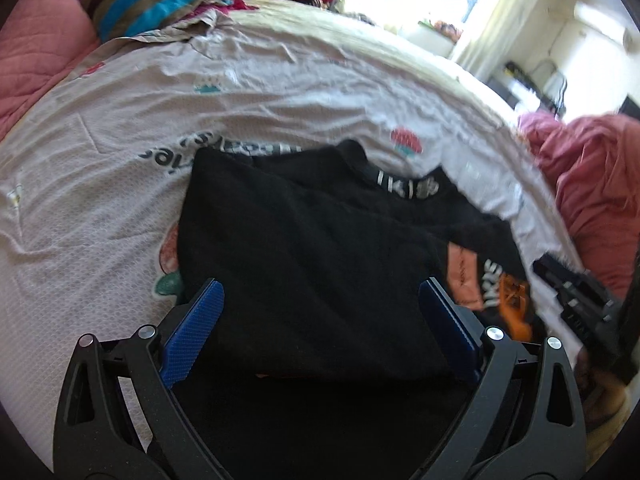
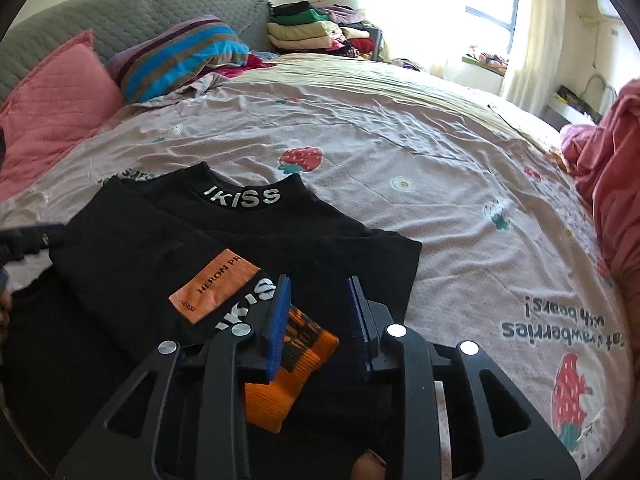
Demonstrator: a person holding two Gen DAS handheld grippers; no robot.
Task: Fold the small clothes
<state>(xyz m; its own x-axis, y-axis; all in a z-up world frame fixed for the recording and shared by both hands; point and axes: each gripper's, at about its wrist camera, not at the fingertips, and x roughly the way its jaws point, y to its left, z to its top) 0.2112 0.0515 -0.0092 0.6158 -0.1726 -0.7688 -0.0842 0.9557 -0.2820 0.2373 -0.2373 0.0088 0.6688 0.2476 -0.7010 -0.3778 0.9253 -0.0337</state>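
black shirt (image 2: 240, 248) – partly folded on the bed (image 2: 400, 140), collar at the far end, long axis near-to-far | right tool (image 2: 318, 312) over its near right part, narrowly parted, gripping nothing | left tool (image 1: 320, 308) at near left – wide open, empty

Home bedroom, lived-in. Big bed (image 2: 400, 152) w/ strawberry-print sheet filling the view, grey quilted headboard (image 2: 132, 12) behind, pink pillow (image 2: 52, 108) and striped pillow (image 2: 180, 56) up top. Stack of folded clothes (image 2: 308, 30) at the far side, sunlit window (image 2: 480, 4) w/ pale curtain (image 2: 532, 32), pink blanket (image 2: 612, 168) bunched at right.
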